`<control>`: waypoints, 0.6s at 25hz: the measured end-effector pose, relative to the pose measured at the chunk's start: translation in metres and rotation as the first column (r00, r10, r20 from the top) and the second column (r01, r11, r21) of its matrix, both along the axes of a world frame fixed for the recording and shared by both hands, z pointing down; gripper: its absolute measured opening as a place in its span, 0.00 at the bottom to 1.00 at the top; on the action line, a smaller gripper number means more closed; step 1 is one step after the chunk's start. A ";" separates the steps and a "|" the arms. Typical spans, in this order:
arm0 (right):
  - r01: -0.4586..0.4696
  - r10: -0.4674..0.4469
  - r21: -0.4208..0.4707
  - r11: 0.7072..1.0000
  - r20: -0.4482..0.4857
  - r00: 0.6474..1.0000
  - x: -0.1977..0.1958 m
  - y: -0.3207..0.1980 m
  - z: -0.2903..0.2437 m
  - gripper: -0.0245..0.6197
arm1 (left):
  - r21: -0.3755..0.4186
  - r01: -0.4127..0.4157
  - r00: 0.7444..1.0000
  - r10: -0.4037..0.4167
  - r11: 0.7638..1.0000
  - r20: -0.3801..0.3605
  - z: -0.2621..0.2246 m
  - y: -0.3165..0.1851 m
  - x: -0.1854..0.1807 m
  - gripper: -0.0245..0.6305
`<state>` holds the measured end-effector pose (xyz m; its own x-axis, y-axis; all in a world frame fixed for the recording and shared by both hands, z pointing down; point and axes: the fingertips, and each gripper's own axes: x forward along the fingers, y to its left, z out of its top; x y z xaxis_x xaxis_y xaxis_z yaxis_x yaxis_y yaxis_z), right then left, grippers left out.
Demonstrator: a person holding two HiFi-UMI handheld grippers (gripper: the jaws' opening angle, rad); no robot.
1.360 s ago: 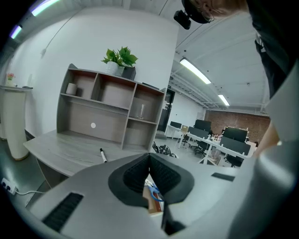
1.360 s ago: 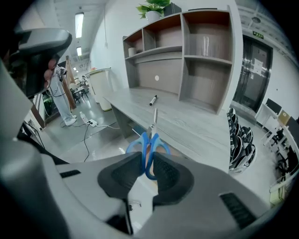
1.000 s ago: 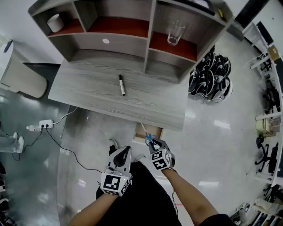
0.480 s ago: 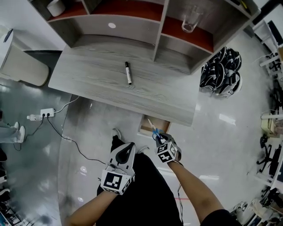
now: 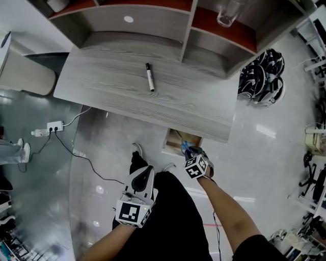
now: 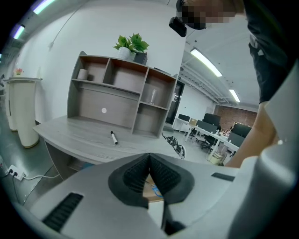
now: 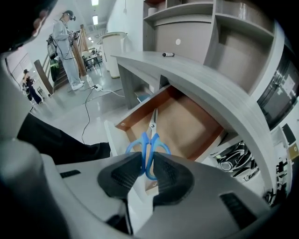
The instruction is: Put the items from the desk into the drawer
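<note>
Marker (image 5: 150, 77): a black-and-white pen that lies flat on the desk (image 5: 102, 97), about the middle of the tabletop and nearer its back edge than its front. It is well apart from both grippers and points roughly front to back.
Left gripper (image 5: 144, 171): it hangs low in front of the person's dark clothing, off the tabletop's front edge. Its own view shows the jaws (image 6: 149, 158) clenched tip to tip with nothing gripped between the pads.
Drawer (image 5: 170, 146): it is pulled out from under the tabletop's front edge, close to the front right corner. The brown floor and wooden side walls show in the right gripper view (image 7: 187, 126).
Scissors (image 5: 182, 144): the blue loop handles are pinched between the right gripper's pads. The metal blades are closed and point ahead over the drawer's front rim, above its floor (image 7: 150, 135). Whether the tips touch the floor cannot be told.
Right gripper (image 5: 188, 152): it is at the drawer's front rim, with its jaws grasping the scissors' handles (image 7: 147, 161).
Glass (image 5: 229, 11): it stands upright in a right-hand compartment of the shelf unit (image 5: 188, 30), which sits along the tabletop's back edge.
Black-and-white heap (image 5: 262, 76): it lies on the floor beyond the tabletop's right edge.
</note>
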<state>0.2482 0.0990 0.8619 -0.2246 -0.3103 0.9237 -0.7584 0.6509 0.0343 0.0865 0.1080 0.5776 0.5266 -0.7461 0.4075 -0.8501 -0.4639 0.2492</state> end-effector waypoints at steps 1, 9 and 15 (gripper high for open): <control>-0.001 0.001 -0.004 1.000 -0.003 1.000 0.000 -0.001 0.004 0.18 | -0.003 0.013 1.000 -0.013 1.000 0.003 0.002 -0.001 -0.004 0.06; 0.001 -0.002 -0.022 1.000 -0.032 0.999 -0.006 -0.012 0.029 0.18 | -0.029 0.081 0.997 -0.080 0.996 0.012 0.014 0.003 -0.024 0.06; -0.011 0.009 -0.036 0.999 -0.051 0.999 -0.008 -0.018 0.041 0.18 | -0.055 0.084 0.996 -0.084 0.995 0.009 0.024 0.012 -0.023 0.06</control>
<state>0.2400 0.0813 0.9028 -0.1742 -0.2780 0.9446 -0.7625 0.6452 0.0492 0.0633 0.1199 0.6013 0.4601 -0.7639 0.4524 -0.8872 -0.3766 0.2664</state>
